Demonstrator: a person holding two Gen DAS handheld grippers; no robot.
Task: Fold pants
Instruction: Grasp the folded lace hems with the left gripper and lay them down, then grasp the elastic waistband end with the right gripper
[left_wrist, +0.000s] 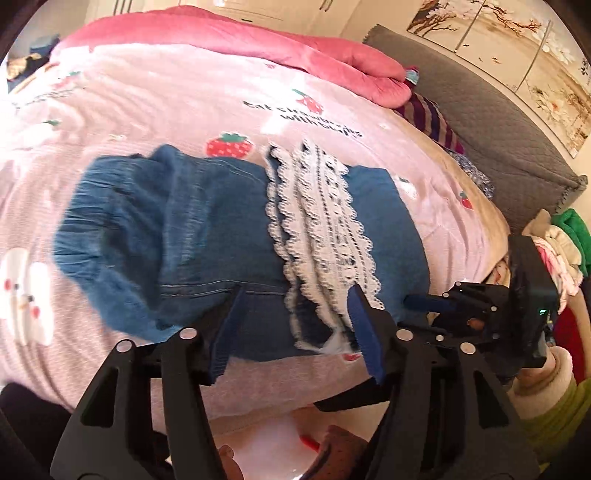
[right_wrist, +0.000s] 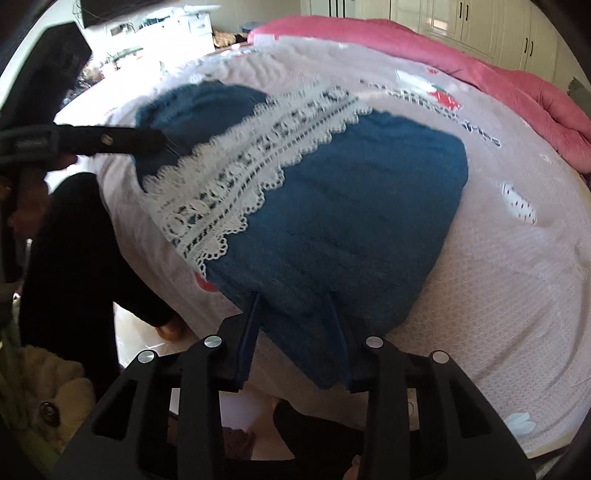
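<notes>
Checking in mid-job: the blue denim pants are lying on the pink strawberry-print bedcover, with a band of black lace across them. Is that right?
Not quite. The lace band across the blue denim pants is white, not black; the right wrist view shows it clearly, and the left wrist view agrees. The rest holds: the pants lie on the pink strawberry-print bedcover.

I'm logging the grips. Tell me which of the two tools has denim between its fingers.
The right tool: the near edge of the folded blue denim pants sits between its fingers. The left tool stands open above the pants, gripping nothing.
</notes>
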